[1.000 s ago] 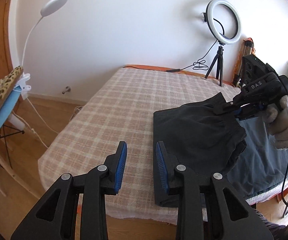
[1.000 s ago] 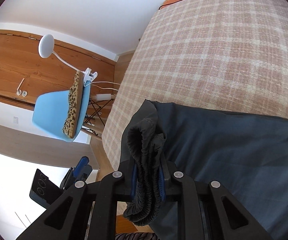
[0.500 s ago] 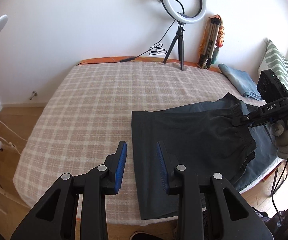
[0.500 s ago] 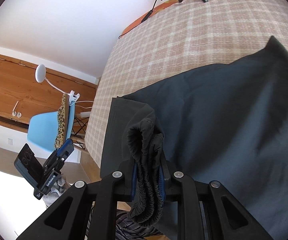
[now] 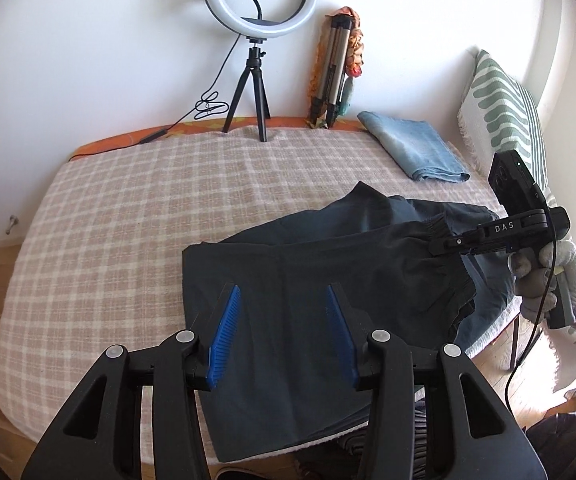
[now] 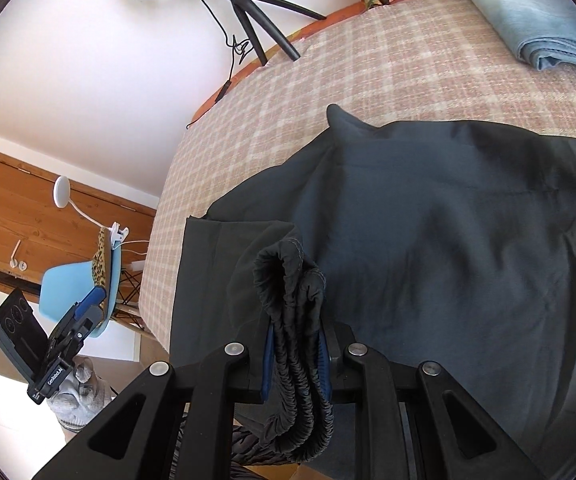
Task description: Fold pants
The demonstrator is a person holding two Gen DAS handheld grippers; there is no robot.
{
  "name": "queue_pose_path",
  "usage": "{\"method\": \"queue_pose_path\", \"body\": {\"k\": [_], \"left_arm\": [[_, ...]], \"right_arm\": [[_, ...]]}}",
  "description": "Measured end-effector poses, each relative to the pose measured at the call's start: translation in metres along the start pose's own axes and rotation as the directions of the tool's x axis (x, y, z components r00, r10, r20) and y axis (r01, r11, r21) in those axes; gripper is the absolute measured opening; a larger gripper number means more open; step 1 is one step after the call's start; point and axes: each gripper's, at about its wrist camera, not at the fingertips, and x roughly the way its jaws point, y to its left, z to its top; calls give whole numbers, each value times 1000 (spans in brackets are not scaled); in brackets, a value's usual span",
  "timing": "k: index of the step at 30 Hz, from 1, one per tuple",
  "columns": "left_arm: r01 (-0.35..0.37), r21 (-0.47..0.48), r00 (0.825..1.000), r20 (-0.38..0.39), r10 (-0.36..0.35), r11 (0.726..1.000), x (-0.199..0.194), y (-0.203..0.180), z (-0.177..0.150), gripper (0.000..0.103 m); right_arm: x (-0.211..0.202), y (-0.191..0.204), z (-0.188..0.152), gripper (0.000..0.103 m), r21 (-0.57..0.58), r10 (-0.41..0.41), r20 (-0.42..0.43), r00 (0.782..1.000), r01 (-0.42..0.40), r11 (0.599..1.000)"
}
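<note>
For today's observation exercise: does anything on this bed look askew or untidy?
Yes. The dark pants lie crooked, one corner hanging off the bed's near edge, the waistband bunched in the right gripper.

Blanket (image 5: 128, 216) left free; ring light (image 5: 260, 4), jeans (image 5: 411, 148) block rear.

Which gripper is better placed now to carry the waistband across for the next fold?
Right. The right gripper is already shut on the elastic waistband of the dark pants. The left gripper hangs open and empty above them.
</note>
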Motion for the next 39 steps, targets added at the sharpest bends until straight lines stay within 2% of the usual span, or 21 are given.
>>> {"method": "queue_pose_path", "body": {"k": [5,10,14,18,24,28,33,36,39], "left_arm": [[-1,16,999,-42,1,1000,27,-22,-2,43],[19,-23,997,-77,-21,1000,55,-35,-11,43],[15,0,995,-96,-15,1000,71,-51,-19,43],[27,-18,994,-103,-29,999,79,-57,-25,43],[8,-46,993,-114,-13,999,79,-53,-35,43],[-17,-64,993,-116,9,998,76,-47,-43,43],[-32,-103,992,-123,19,994,73,-36,-54,43],[-39,-136,991,-135,21,990,74,-31,-60,47],[-28,-186,991,-134,3,982,73,-26,-64,48]], "right_arm": [[-30,-31,0,17,24,-46,37,998,45,999],[-55,-63,1,17,39,-117,46,992,116,993],[-76,-89,4,17,51,-166,53,985,164,985],[-98,-111,5,17,73,-206,66,976,201,977],[-125,-134,9,17,85,-254,65,965,248,965],[-142,-148,12,17,97,-312,72,947,305,947],[-150,-162,18,17,118,-332,89,939,321,940],[-141,-165,19,17,95,-381,71,922,374,923],[-134,-164,20,26,69,-439,62,897,434,898]]}}
